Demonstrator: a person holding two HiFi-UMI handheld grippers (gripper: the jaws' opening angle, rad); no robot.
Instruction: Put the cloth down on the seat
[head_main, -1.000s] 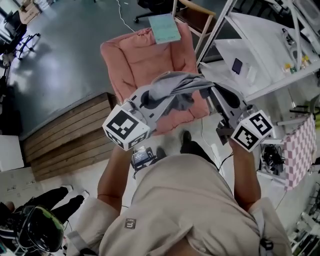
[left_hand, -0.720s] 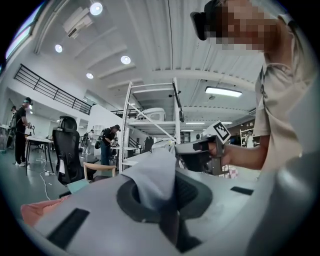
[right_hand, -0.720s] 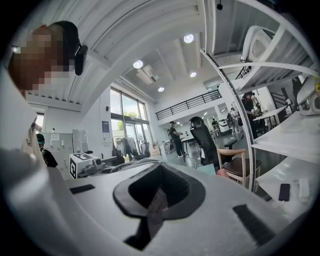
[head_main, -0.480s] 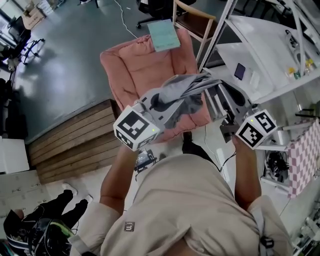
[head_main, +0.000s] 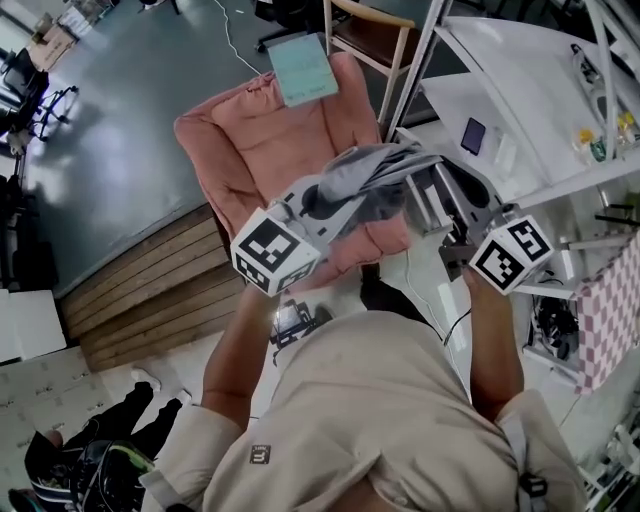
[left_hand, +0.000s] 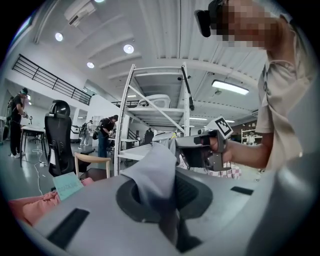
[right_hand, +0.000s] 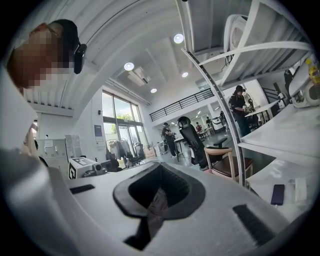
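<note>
A grey cloth hangs stretched between my two grippers, above the front of the pink cushioned seat. My left gripper is shut on the cloth's left end; in the left gripper view the cloth rises out of the closed jaws. My right gripper is shut on the right end, and in the right gripper view a dark fold of cloth sits pinched in the jaws. The left gripper also shows in the right gripper view, and the right gripper in the left gripper view.
A pale green card lies on the seat's back. A wooden chair stands behind the seat. White metal shelving with a phone is at the right. A wooden pallet step lies at the left. People and office chairs are farther off.
Both grippers and the cloth have kept their grip. The view has shifted, so the seat now lies further left and slightly higher, with the cloth over its front right part.
</note>
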